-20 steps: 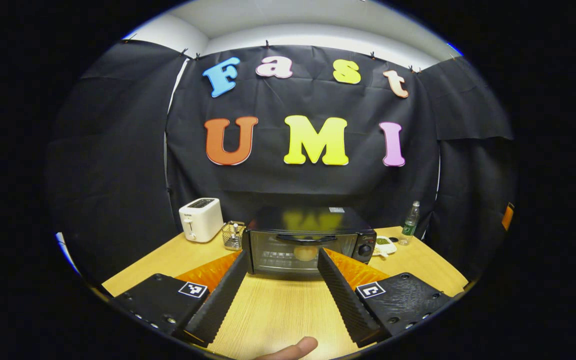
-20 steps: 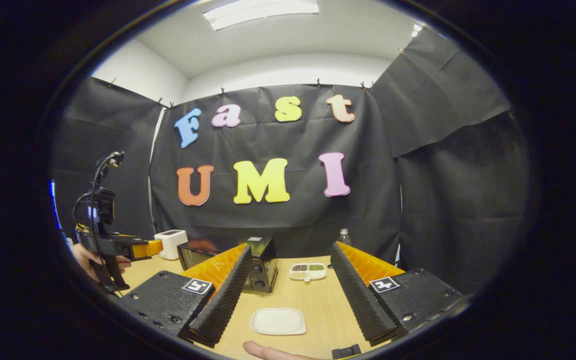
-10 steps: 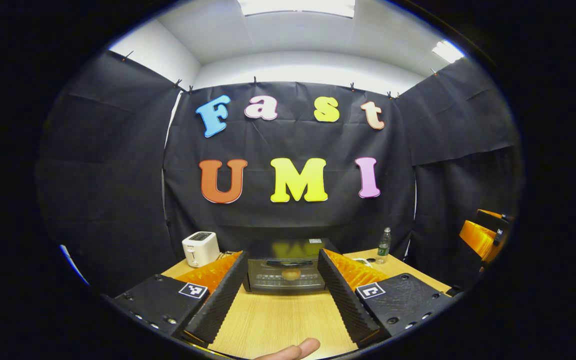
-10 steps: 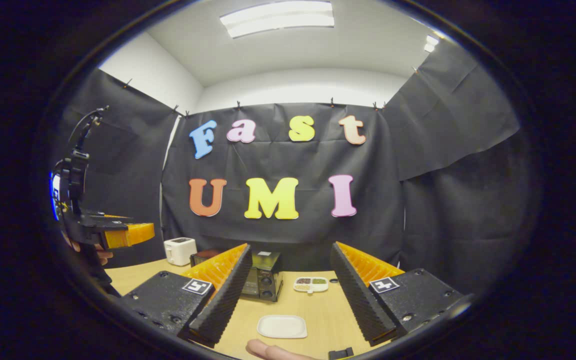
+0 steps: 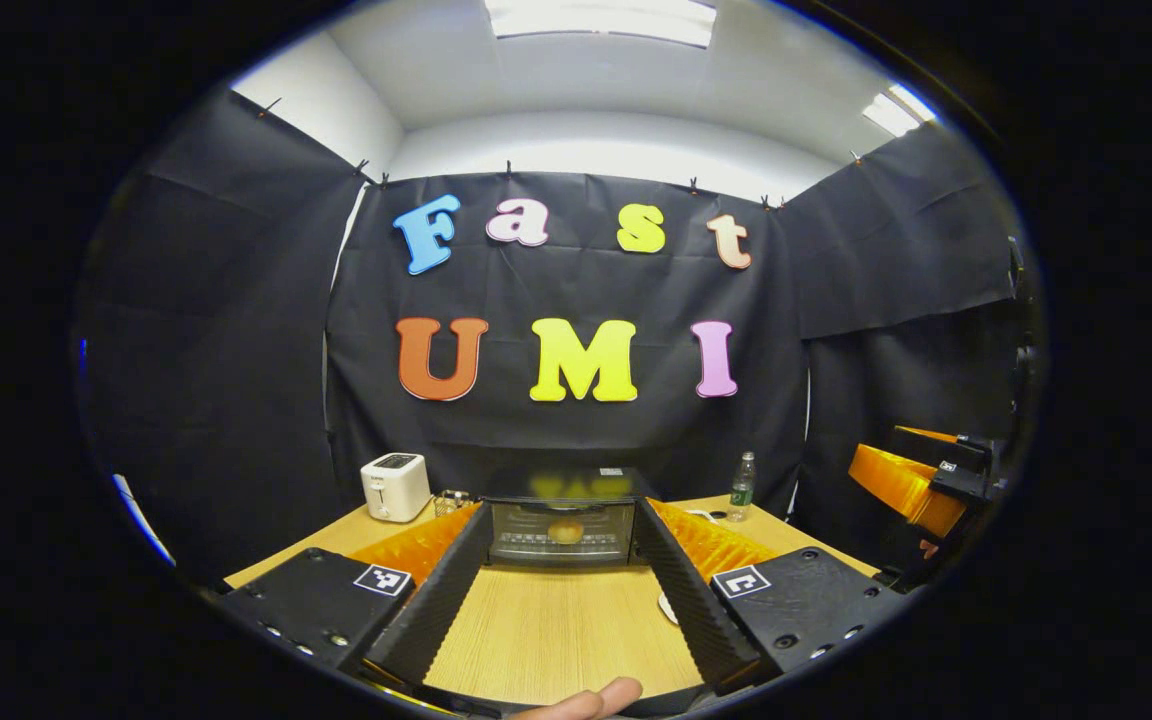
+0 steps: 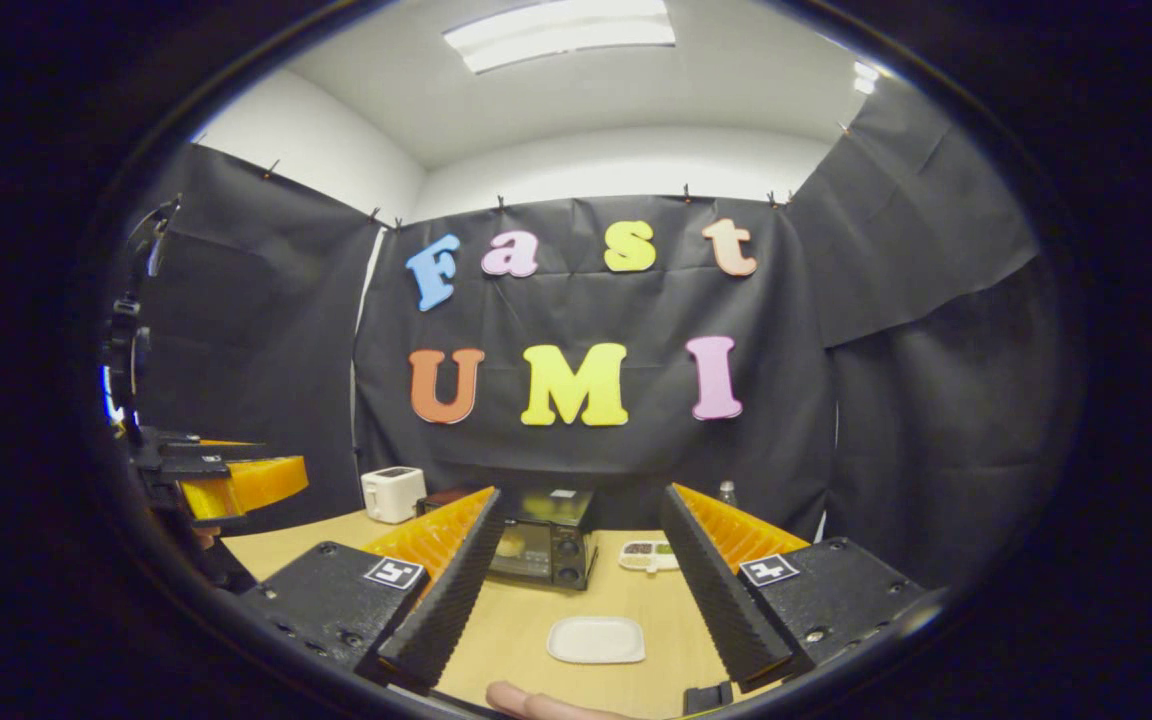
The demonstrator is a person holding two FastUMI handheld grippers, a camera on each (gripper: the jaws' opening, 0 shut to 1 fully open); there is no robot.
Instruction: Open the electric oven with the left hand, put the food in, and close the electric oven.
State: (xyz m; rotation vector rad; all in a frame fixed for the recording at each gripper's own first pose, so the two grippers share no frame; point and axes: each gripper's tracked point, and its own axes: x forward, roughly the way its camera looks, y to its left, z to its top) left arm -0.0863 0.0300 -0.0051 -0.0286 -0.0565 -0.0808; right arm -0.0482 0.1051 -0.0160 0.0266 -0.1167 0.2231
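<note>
black oven [image 5: 562,520], white toaster [image 5: 395,486], white plate [image 6: 596,640]

Both views look level across the table [image 5: 556,630] toward the distant oven [image 6: 546,545].

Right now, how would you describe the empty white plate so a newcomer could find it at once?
Start at the black electric oven at the back of the wooden table. Come forward to the near edge: the plate lies flat there. Unlike the divided dish behind it, it holds nothing.

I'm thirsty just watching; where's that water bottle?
In the left gripper view the water bottle stands at the table's back, right of the oven, against the black cloth.
</note>
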